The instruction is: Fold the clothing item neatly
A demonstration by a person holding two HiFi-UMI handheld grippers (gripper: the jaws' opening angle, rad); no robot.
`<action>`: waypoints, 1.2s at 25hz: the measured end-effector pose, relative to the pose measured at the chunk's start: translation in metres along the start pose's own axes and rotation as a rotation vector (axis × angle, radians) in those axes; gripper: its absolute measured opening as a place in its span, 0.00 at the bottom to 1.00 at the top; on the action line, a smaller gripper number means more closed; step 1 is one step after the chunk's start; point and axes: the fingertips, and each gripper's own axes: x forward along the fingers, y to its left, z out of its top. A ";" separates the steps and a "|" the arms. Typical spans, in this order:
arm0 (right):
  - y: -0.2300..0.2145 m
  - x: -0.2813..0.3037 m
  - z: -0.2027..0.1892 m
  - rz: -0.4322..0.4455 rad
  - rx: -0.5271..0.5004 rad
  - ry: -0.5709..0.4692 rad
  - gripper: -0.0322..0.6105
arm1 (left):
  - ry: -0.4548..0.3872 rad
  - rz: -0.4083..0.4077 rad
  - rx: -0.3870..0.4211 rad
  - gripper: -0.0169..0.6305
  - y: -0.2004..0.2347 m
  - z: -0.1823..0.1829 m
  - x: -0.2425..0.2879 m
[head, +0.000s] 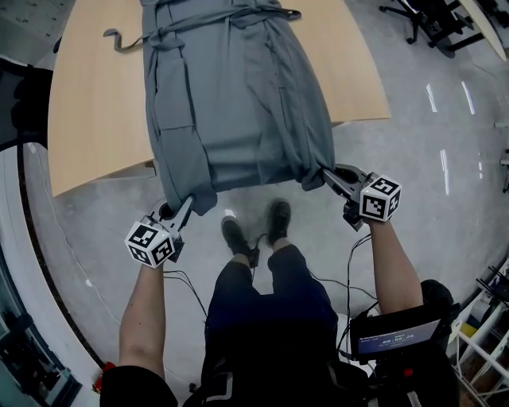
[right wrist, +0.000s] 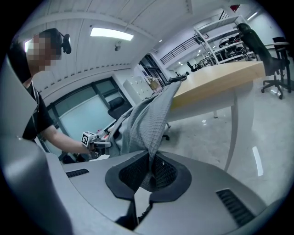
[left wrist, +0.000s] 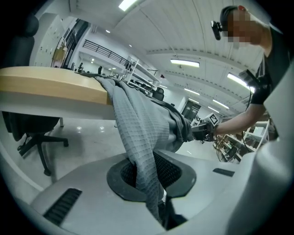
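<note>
A grey waffle-knit robe (head: 235,95) lies lengthwise on the wooden table (head: 91,103), its lower end hanging past the near edge. My left gripper (head: 184,208) is shut on the robe's left bottom corner, below the table edge. My right gripper (head: 324,176) is shut on the right bottom corner. In the left gripper view the cloth (left wrist: 138,137) runs from the tabletop down between the pads, and the right gripper (left wrist: 202,131) shows beyond it. In the right gripper view the cloth (right wrist: 149,124) likewise drops into the jaws, with the left gripper (right wrist: 98,143) behind.
The robe's belt end (head: 119,40) trails on the table at the left. My feet (head: 254,226) stand on the grey floor just before the table edge. Office chairs (head: 433,24) stand at the far right, a shelf rack (head: 485,326) at the near right.
</note>
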 end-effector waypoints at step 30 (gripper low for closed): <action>0.038 0.168 -0.010 -0.568 0.013 -0.058 0.35 | -0.013 0.123 -0.026 0.29 -0.028 -0.026 -0.037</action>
